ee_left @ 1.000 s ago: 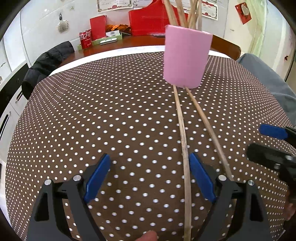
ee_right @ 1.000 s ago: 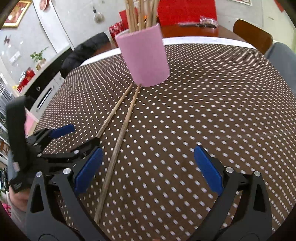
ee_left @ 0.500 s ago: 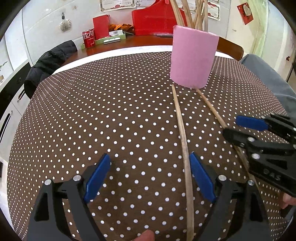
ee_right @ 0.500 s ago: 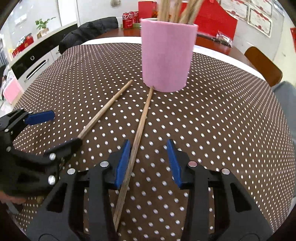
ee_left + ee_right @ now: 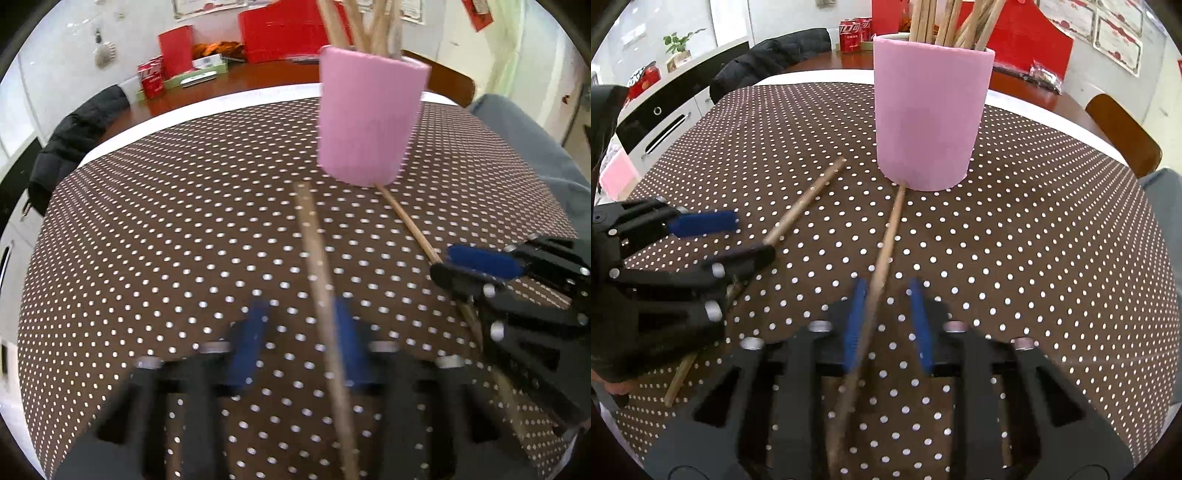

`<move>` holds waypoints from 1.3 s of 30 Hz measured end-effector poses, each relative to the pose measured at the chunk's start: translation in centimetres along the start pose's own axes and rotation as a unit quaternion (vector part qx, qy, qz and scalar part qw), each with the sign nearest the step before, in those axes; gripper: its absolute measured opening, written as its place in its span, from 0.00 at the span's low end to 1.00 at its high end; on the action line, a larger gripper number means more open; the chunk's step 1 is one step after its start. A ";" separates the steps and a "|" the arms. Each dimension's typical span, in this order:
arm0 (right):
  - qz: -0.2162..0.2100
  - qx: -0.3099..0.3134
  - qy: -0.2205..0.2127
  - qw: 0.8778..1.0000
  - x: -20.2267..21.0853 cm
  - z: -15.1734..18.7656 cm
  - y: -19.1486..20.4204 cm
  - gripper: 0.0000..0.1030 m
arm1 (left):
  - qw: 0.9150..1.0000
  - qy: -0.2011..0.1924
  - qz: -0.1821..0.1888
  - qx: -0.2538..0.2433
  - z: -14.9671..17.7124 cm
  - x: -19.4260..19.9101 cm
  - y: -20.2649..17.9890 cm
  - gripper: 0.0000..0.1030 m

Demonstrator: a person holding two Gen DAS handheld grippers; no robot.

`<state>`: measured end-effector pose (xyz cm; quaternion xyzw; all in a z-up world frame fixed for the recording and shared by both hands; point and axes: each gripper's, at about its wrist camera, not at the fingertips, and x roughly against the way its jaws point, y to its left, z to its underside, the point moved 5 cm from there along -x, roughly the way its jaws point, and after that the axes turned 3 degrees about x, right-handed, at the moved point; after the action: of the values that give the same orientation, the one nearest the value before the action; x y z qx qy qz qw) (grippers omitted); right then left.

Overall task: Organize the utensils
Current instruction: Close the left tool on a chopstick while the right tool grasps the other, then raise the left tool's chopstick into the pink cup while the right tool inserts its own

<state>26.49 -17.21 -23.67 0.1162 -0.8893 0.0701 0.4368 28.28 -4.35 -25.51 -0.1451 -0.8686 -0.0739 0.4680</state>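
The dotted brown tabletop [image 5: 147, 240] filled both views. On it, in the upper centre of each frame, stood the pink holder [image 5: 365, 122], upright and already packed with a bunch of chopsticks.

Below it, at the bottom centre of its own view, the left gripper [image 5: 301, 321] had just been closing, its fingers drawn in narrow around the first chopstick [image 5: 314, 254]. The blur hid whether that stick had left the cloth. The right gripper [image 5: 887, 291] had likewise just been closing, with the second chopstick [image 5: 890, 229] between its fingers and its far tip touching the holder's base.

These 2 loose sticks looked light, stiff and thin, probably wood or bamboo, so they would likely roll or pivot in a loose grip. Both grips sat toward the near ends, which would let the long free end swing. A hold nearer the middle would probably steady each stick for tipping it upright into the crowded holder.
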 end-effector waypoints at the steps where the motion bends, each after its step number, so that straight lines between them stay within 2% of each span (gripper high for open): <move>1: -0.004 -0.004 0.001 1.000 0.1 0.1 -0.2 0.06 | 1.000 0.002 0.001 0.001 0.0 0.1 0.0 0.06; 5: -0.041 -0.027 -0.011 0.999 0.9 1.0 -0.7 0.06 | 0.999 -0.004 0.011 0.029 0.6 0.6 0.6 0.06; 9: -0.092 -0.056 -0.045 0.993 2.9 1.7 -1.3 0.06 | 0.998 -0.023 0.013 0.063 1.0 1.9 1.3 0.06; 12: -0.135 -0.071 -0.074 0.985 4.3 1.2 -1.1 0.06 | 0.995 -0.048 0.020 0.084 1.2 3.4 1.7 0.06; 16: -0.165 -0.083 -0.113 0.976 6.4 0.7 -1.4 0.06 | 0.991 -0.085 0.022 0.098 1.0 5.8 1.8 0.06; 30: -0.193 -0.101 -0.211 0.953 12.7 -2.1 -2.4 0.06 | 0.981 -0.173 0.017 0.087 -2.4 12.3 0.2 0.06; 39: -0.183 -0.091 -0.259 0.944 16.1 -5.4 -3.7 0.06 | 0.965 -0.248 0.034 0.081 -6.3 16.7 0.0 0.06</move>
<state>22.10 -21.90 -7.56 0.2513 -0.9375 -0.1249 0.2058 24.61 -3.02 -8.10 -0.1498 -0.9551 0.0508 0.2506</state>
